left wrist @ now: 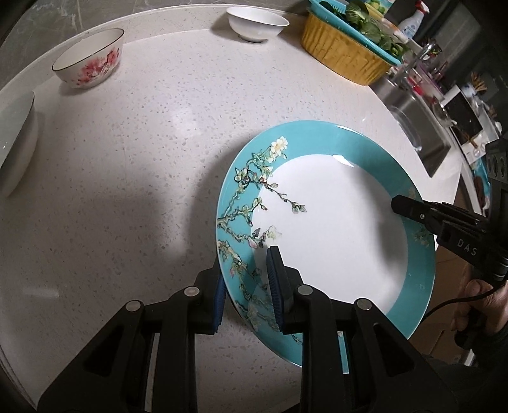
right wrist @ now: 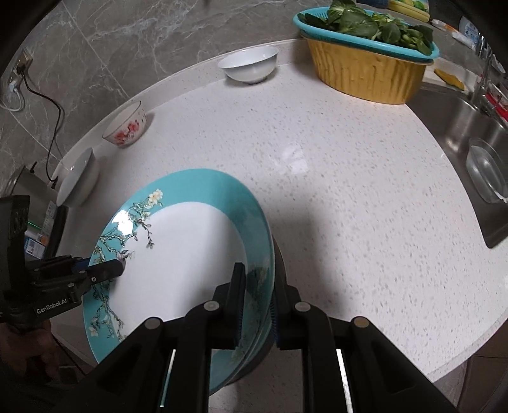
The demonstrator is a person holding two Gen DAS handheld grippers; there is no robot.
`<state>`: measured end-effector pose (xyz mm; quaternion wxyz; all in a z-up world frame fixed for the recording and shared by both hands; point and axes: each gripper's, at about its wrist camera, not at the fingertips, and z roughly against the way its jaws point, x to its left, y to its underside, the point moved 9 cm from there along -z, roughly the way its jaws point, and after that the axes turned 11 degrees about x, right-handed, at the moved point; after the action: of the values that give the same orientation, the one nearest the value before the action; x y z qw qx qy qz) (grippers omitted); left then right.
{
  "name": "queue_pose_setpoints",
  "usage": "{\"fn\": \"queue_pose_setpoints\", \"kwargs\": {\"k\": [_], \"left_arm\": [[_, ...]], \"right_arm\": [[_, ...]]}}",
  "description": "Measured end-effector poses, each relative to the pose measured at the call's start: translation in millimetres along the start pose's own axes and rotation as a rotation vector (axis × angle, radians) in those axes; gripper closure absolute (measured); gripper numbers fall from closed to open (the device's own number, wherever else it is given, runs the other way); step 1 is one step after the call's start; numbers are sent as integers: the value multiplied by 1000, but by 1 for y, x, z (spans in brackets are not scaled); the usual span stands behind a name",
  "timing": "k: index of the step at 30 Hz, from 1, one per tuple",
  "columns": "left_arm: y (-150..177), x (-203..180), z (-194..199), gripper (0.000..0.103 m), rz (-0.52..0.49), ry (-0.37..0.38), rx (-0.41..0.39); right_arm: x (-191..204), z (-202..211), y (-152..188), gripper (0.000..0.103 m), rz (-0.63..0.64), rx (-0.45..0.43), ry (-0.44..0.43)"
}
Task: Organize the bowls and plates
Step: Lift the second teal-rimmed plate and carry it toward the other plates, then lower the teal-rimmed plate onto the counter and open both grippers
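A teal-rimmed plate (left wrist: 333, 228) with a white centre and a blossom branch pattern is held between both grippers, tilted above the speckled white counter (left wrist: 143, 159). My left gripper (left wrist: 247, 292) is shut on its near rim, one blue pad above and one below. My right gripper (right wrist: 257, 305) is shut on the opposite rim of the plate (right wrist: 190, 254). Each gripper shows in the other's view: right gripper (left wrist: 409, 206), left gripper (right wrist: 108, 270). A bowl with red flowers (left wrist: 89, 60), a white bowl (left wrist: 257, 23) and another white bowl (left wrist: 16, 143) stand along the counter's back edge.
A yellow basket (right wrist: 368, 70) topped by a teal colander of leafy greens (right wrist: 374, 25) stands at the back right. A steel sink (right wrist: 460, 127) with a glass bowl (right wrist: 485, 174) lies to the right. A cable and socket hang on the marble wall (right wrist: 95, 47).
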<state>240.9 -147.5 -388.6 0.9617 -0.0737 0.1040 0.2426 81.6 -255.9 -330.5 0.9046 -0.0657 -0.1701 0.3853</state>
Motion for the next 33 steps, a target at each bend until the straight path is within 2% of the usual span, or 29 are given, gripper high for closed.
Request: {"fn": "queue_pose_setpoints", "kwargs": {"k": [13, 19, 22, 23, 24, 25, 26, 27, 29, 31, 33], "left_arm": [[-8, -3, -11, 81, -49, -82, -24], [-10, -3, -13, 81, -47, -87, -30], [-13, 2, -5, 80, -29, -89, -58], [-15, 6, 1, 78, -12, -88, -78], [-16, 9, 6, 69, 1, -86, -94], [-18, 16, 13, 59, 25, -83, -115], [-19, 21, 20, 33, 47, -74, -137], [-20, 27, 27, 21, 64, -69, -160], [-23, 42, 46, 21, 107, -61, -212], [-24, 60, 58, 18, 154, -48, -224], [-26, 89, 78, 17, 226, -53, -269]], "right_arm": [[1, -13, 13, 84, 51, -12, 58], [3, -18, 15, 79, 97, -19, 90], [5, -18, 17, 76, 114, -19, 99], [4, -17, 17, 69, 114, -21, 100], [4, -15, 17, 64, 109, -26, 95], [4, -12, 16, 50, 106, -35, 93], [4, -9, 14, 39, 106, -46, 96], [3, -6, 12, 36, 107, -59, 100], [1, 1, 6, 32, 111, -78, 107], [-2, 8, -1, 30, 107, -91, 121], [-3, 20, -16, 29, 99, -119, 120]]}}
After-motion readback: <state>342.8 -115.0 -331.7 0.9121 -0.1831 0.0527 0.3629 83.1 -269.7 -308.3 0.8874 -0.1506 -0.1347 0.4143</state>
